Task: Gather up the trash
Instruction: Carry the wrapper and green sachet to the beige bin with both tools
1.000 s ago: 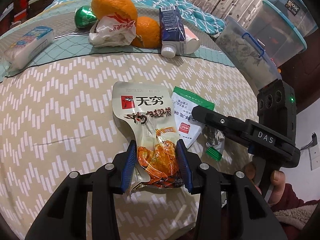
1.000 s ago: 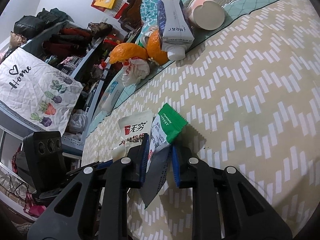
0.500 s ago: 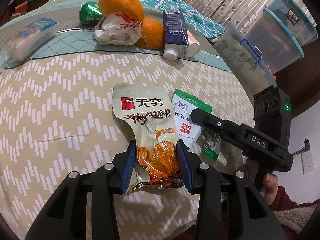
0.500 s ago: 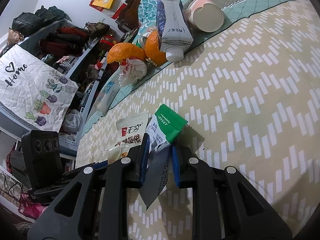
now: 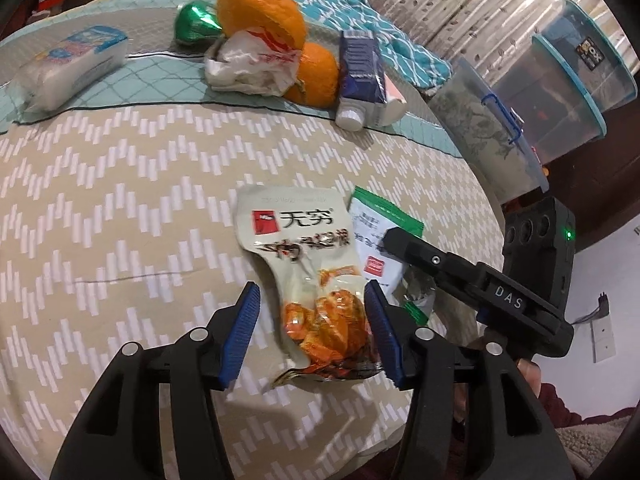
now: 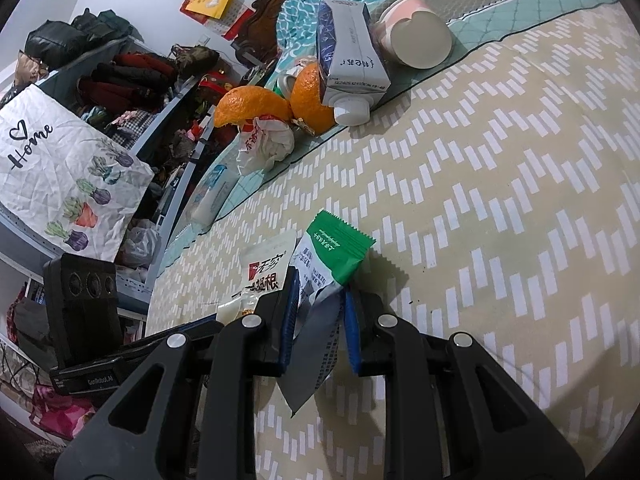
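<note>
A beige snack wrapper (image 5: 308,272) with red label and orange food picture lies on the zigzag bedcover. My left gripper (image 5: 312,336) is open, its blue pads either side of the wrapper's lower end, the left pad clear of it. A green-and-white sachet (image 6: 332,256) lies beside the wrapper; it also shows in the left wrist view (image 5: 380,240). My right gripper (image 6: 320,320) is shut on the sachet's torn silver end. The snack wrapper shows in the right wrist view (image 6: 266,268) just left of the sachet.
At the back lie orange peels (image 5: 264,16), a crumpled white bag (image 5: 252,64), a green can (image 5: 196,24), a blue carton (image 5: 360,76), a tissue pack (image 5: 68,64) and a pink cup (image 6: 416,36). Plastic bins (image 5: 560,84) stand right of the bed.
My left gripper's jaws have opened wider and let the snack wrapper loose. Both grippers have drawn back slightly. The right gripper still holds the sachet.
</note>
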Action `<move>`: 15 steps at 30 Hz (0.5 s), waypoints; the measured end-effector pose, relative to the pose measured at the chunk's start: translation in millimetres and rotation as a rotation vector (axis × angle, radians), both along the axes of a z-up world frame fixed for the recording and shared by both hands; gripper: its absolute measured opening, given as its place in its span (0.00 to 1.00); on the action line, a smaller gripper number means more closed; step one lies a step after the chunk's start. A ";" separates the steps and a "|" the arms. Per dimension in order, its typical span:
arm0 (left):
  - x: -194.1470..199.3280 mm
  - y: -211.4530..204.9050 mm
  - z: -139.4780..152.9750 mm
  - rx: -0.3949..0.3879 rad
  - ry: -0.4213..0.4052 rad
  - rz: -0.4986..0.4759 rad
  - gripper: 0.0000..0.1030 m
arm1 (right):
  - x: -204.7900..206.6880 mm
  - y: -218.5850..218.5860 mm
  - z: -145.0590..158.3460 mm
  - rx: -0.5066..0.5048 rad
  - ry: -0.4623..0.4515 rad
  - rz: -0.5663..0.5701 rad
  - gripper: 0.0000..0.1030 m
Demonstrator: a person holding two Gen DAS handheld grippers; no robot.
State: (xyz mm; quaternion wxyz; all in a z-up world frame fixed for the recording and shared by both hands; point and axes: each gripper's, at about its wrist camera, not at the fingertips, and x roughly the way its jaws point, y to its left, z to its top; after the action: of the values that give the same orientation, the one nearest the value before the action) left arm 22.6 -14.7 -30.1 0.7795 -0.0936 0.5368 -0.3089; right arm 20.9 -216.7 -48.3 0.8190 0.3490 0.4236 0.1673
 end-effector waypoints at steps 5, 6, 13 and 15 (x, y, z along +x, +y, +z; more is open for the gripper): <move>0.3 -28.0 -0.2 0.047 -0.033 -0.041 0.34 | -9.1 -20.0 -2.8 -0.015 -0.005 -0.068 0.12; 0.7 -34.3 -0.1 0.052 -0.035 -0.053 0.34 | -11.5 -27.4 -3.6 -0.015 -0.006 -0.088 0.12; 7.6 -77.5 0.1 0.052 -0.019 -0.125 0.34 | -34.0 -86.7 -10.1 0.003 -0.015 -0.220 0.12; 9.7 -94.4 -0.8 0.059 -0.012 -0.152 0.34 | -41.3 -105.7 -11.2 0.006 -0.020 -0.256 0.12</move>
State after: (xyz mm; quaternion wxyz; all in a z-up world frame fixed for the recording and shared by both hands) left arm 32.3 -109.1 -30.9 0.7594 -0.0274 0.5467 -0.3518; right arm -20.4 -322.4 -59.5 0.8367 0.4011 0.3670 0.0660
